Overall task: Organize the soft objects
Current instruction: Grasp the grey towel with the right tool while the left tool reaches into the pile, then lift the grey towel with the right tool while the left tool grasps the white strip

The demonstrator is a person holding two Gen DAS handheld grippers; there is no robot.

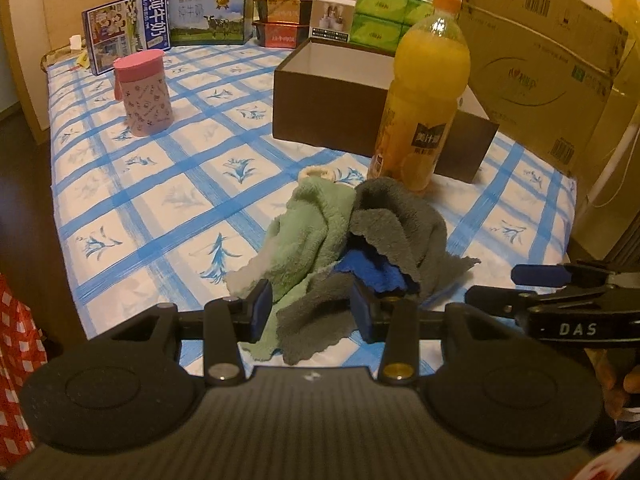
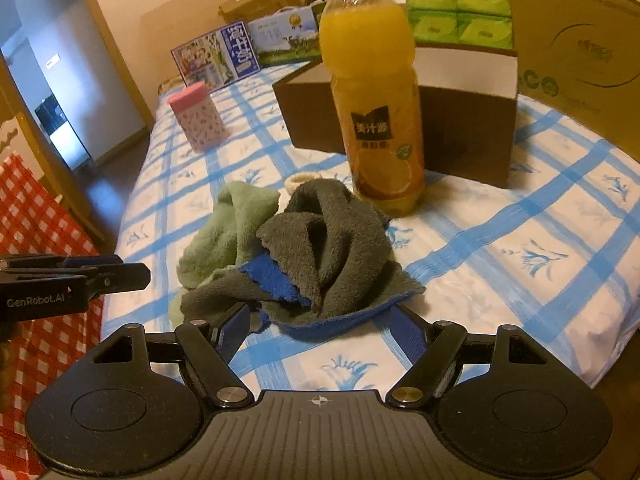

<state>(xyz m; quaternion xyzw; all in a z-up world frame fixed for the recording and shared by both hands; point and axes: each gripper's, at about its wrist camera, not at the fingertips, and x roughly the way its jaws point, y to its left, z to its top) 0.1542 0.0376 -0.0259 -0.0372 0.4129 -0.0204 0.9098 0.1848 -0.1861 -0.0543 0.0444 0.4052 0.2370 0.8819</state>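
Observation:
A heap of soft cloths lies on the blue-checked bed: a green cloth (image 1: 304, 232) (image 2: 228, 232), a grey cloth (image 1: 404, 220) (image 2: 332, 240) and a blue cloth (image 1: 368, 272) (image 2: 276, 280) tucked under the grey one. A cream fabric ring (image 1: 318, 174) (image 2: 304, 180) peeks out behind the heap. My left gripper (image 1: 312, 310) (image 2: 134, 268) hovers at the heap's near edge, jaws partly apart, pads not pressing the cloth. My right gripper (image 2: 320, 332) (image 1: 492, 284) stands wide open at the heap's near right edge. An open brown box (image 1: 328, 112) (image 2: 468, 132) sits behind.
A tall orange juice bottle (image 1: 424, 92) (image 2: 376, 100) stands just behind the heap. A pink canister (image 1: 146, 94) (image 2: 200, 116) stands far left. Milk cartons (image 1: 128, 32), green tissue packs (image 1: 384, 20) and a large cardboard box (image 1: 540, 60) line the back. Red checked fabric (image 2: 36, 240) hangs at the left.

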